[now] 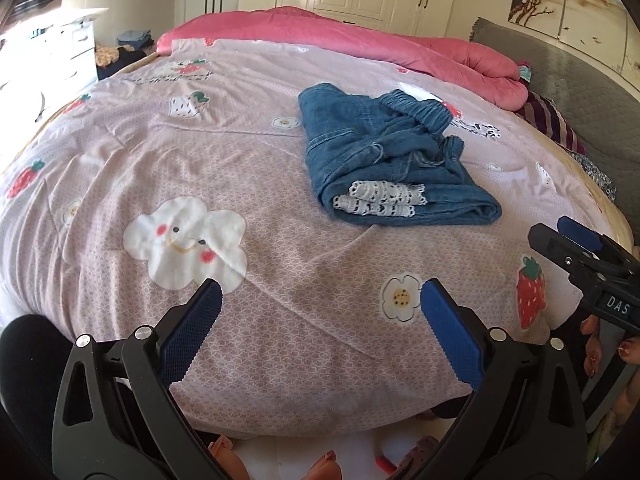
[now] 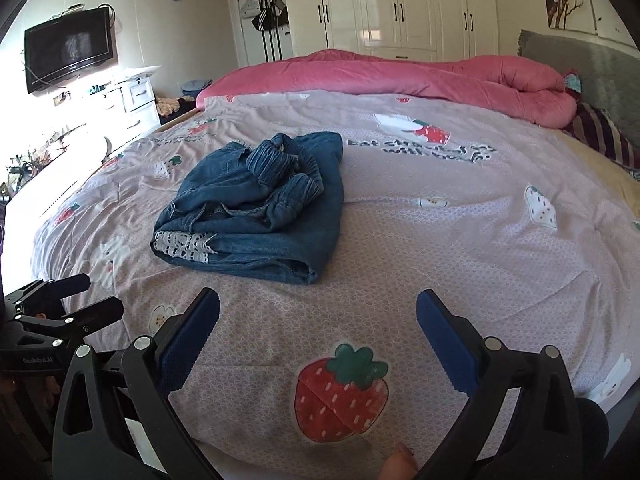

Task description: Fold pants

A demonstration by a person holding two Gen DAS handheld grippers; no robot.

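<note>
- Your left tool (image 1: 320,304) and right tool (image 2: 318,308) both gaped wide, holding nothing.
- The denim pants (image 1: 384,152) lay bundled on the quilted bed cover (image 1: 240,160), ahead of both tools and apart from them.
- Lace-trimmed hems (image 2: 182,246) faced you; the elastic waistband (image 2: 276,164) was crumpled on top.

Near edge: bare pink bedspread (image 1: 280,280) is lying open at lower centre.
Middle: folded denim pants (image 1: 384,160) are blocking centre right.
Far side: pink duvet (image 1: 360,36) is walling off the upper frame.
</note>
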